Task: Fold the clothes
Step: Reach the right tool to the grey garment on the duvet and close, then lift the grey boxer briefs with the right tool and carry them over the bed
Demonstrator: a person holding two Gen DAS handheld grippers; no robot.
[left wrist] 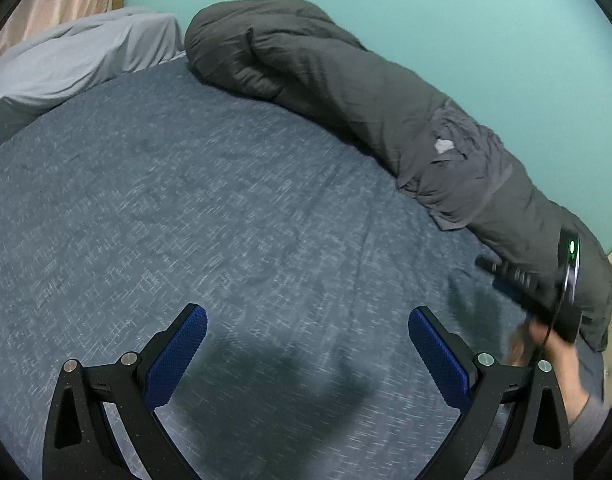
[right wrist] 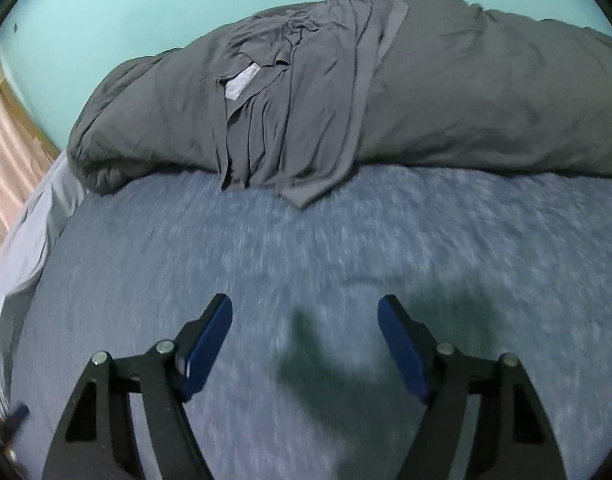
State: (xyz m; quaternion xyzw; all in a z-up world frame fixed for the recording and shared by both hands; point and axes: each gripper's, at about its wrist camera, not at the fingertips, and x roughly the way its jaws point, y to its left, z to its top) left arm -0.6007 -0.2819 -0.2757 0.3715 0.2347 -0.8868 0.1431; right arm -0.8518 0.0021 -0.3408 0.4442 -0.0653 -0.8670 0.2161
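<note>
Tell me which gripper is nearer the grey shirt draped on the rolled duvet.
Right. The right gripper hovers open over the bedsheet, facing the grey shirt. The left gripper, also open, sits further off, with the shirt up to its right.

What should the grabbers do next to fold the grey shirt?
Probably reach the right gripper forward to the grey shirt: it lies crumpled over the rolled duvet, and both the right and the left gripper are open and empty.
</note>
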